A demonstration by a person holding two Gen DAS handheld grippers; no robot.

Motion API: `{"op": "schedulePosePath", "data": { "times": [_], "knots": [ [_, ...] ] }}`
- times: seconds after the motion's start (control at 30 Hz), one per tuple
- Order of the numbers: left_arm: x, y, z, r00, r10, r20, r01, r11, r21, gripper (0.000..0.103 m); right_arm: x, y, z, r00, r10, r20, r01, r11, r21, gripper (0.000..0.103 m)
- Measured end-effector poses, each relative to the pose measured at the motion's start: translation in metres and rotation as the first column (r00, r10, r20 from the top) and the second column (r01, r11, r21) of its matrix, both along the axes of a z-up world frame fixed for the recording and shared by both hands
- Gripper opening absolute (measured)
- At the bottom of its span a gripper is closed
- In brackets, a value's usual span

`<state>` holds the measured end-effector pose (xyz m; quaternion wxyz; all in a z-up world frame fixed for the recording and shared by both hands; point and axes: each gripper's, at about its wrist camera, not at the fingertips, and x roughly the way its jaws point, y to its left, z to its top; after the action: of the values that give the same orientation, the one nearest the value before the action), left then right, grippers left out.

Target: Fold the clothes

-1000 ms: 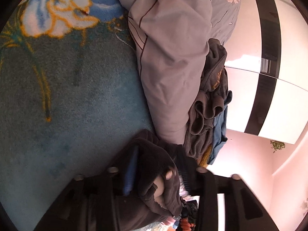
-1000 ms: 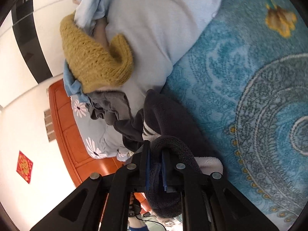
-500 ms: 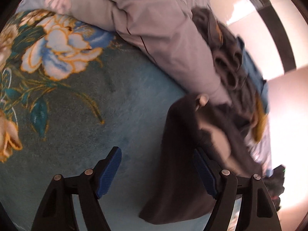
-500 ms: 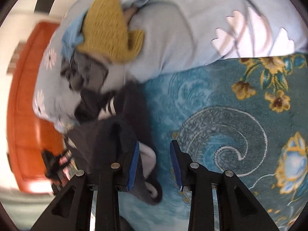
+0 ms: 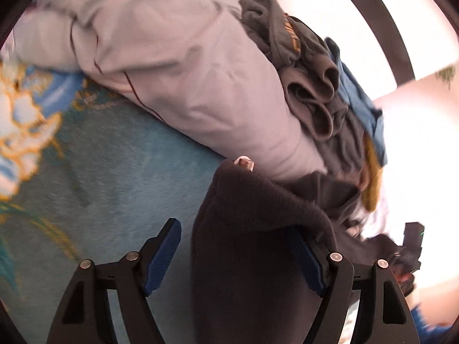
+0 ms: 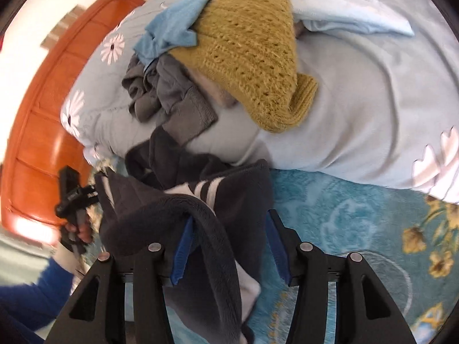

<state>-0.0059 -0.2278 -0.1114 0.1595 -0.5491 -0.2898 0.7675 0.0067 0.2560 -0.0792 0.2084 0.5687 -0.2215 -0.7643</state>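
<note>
Where it lies rumpled, dark fleece garment [image 6: 200,200] shows white stripes.

Home bedroom, floral quilt [image 6: 358,109], teal blanket [image 5: 109,177], wooden headboard [image 6: 43,132]

We see a dark fleece garment [image 6: 200,209], plush and matt, on a short-piled teal blanket [image 6: 330,209]. At twelve o'clock lies a coarse mustard knit [image 6: 252,57] on smooth pale bedding [image 6: 358,114]. At nine o'clock the orange wood headboard [image 6: 37,132] looks glossy.
</note>
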Motion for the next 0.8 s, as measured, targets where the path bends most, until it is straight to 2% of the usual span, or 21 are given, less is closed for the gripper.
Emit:
{"op": "schedulePosePath", "data": {
  "times": [0.03,0.07,0.1,0.13,0.17,0.23,0.3,0.33,0.4,0.43,0.53,0.6,0.7,0.8],
  "knots": [
    [0.000,0.000,-0.001,1.000,0.011,-0.003,-0.011,1.000,0.012,0.076,-0.002,0.001,-0.002,1.000,-0.016,0.010,0.016,1.000,-0.019,0.049],
    [-0.001,0.000,-0.001,1.000,0.021,-0.005,-0.021,0.999,0.025,0.073,0.000,0.003,-0.002,0.999,-0.031,0.008,0.031,0.999,-0.038,0.038],
    [0.000,0.000,-0.002,1.000,0.030,-0.008,-0.030,0.999,0.040,0.064,0.001,0.003,-0.003,0.999,-0.045,0.015,0.046,0.997,-0.062,0.030],
    [0.001,-0.001,-0.002,0.999,0.037,-0.007,-0.037,0.998,0.059,0.057,0.002,0.004,-0.004,0.998,-0.059,0.022,0.060,0.995,-0.085,0.017],
    [0.002,-0.001,-0.003,0.999,0.046,-0.003,-0.046,0.996,0.073,0.053,0.003,0.007,-0.006,0.997,-0.074,0.030,0.077,0.992,-0.098,0.011],
    [0.003,0.000,-0.003,0.998,0.058,0.002,-0.058,0.994,0.089,0.032,0.005,0.011,-0.011,0.993,-0.104,0.047,0.109,0.986,-0.122,0.010],
    [0.005,0.000,0.003,0.997,0.079,-0.019,-0.077,0.991,0.107,0.018,0.006,0.016,-0.015,0.989,-0.134,0.065,0.142,0.979,-0.146,0.009],
    [0.007,-0.004,0.009,0.994,0.101,-0.042,-0.095,0.988,0.124,0.015,0.007,0.018,-0.018,0.986,-0.149,0.074,0.159,0.975,-0.157,0.009],
    [0.010,-0.010,0.019,0.988,0.140,-0.068,-0.129,0.981,0.147,0.014,0.009,0.022,-0.022,0.980,-0.177,0.093,0.192,0.965,-0.180,0.008],
    [0.007,-0.010,0.018,0.988,0.141,-0.056,-0.133,0.983,0.129,0.014,0.010,0.025,-0.025,0.976,-0.191,0.102,0.208,0.959,-0.191,0.008],
    [-0.003,-0.008,-0.001,0.991,0.134,0.027,-0.136,0.989,0.066,0.014,0.012,0.032,-0.032,0.964,-0.233,0.132,0.257,0.940,-0.223,0.008],
    [-0.007,-0.012,-0.019,0.985,0.151,0.085,-0.158,0.984,0.077,0.014,0.014,0.036,-0.036,0.954,-0.259,0.153,0.290,0.926,-0.243,0.008],
    [-0.008,-0.019,-0.026,0.978,0.185,0.100,-0.197,0.973,0.121,0.014,0.016,0.043,-0.043,0.938,-0.295,0.183,0.337,0.902,-0.270,0.008],
    [-0.010,-0.020,-0.025,0.976,0.192,0.106,-0.205,0.969,0.134,0.014,0.013,0.041,-0.041,0.941,-0.290,0.175,0.328,0.910,-0.253,0.008]
  ]
}}
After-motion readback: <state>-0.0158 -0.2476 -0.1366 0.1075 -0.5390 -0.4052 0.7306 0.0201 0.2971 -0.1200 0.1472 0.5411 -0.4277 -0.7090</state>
